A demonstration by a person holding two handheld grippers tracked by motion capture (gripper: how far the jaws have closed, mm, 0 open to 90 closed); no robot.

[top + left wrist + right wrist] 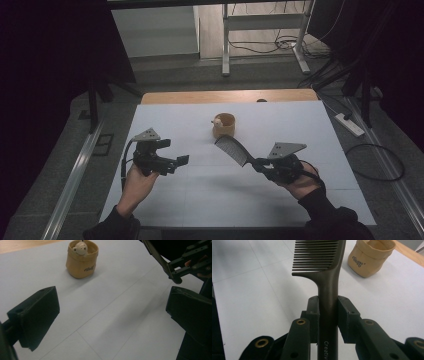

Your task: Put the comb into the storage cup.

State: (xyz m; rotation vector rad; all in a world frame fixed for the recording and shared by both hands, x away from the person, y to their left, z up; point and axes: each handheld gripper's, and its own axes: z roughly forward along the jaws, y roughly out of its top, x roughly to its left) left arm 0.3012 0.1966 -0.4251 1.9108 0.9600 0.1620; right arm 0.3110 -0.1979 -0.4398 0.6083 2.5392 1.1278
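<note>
A dark comb (232, 149) (322, 267) is held by its handle in my right gripper (260, 165) (328, 310), which is shut on it; the toothed end points up and toward a tan pouch (223, 125) (82, 261) (369, 257) at the table's middle. A small pale round object (80, 248) sits inside the pouch. My left gripper (179, 161) (112, 312) hovers over the white table at the left, jaws wide open with nothing between them. In the left gripper view the comb (157, 256) and the right gripper (190, 263) appear at the upper right.
The white tabletop (280, 125) has a wooden strip (230, 96) along its far edge. Beyond the table are desk legs (226, 40) and floor cables. A power strip (350, 125) lies on the floor to the right.
</note>
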